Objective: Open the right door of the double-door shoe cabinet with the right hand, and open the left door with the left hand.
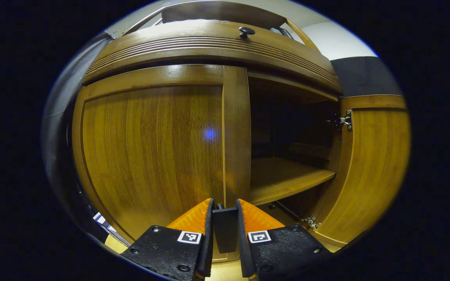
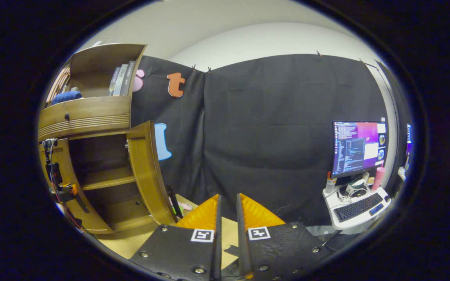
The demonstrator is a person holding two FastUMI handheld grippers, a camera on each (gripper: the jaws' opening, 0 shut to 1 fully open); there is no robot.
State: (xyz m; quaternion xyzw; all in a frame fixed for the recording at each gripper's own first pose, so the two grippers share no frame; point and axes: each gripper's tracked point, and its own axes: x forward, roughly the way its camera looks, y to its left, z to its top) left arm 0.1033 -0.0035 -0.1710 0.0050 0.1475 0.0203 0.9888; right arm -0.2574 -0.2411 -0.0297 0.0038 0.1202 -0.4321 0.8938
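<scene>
Up close in the left gripper view stands the wooden shoe cabinet (image 1: 209,50). Its left door (image 1: 150,156) lies flat across the front. A dark handle (image 1: 225,228) on that door sits between my left gripper's (image 1: 225,207) fingers, and both press on it. The right door (image 1: 373,168) stands swung wide, showing a bare inner shelf (image 1: 283,177). In the right gripper view the cabinet (image 2: 88,117) is off to the left with its right door (image 2: 145,171) open. My right gripper (image 2: 227,207) is well away from it, fingers close together with nothing between them.
A drawer with a dark knob (image 1: 246,31) runs above the doors. Books (image 2: 121,80) and a blue bundle (image 2: 65,96) sit on top of the cabinet. A small desk with a monitor (image 2: 359,148) and keyboard (image 2: 359,207) stands at the right. The surface below (image 2: 131,242) is yellow.
</scene>
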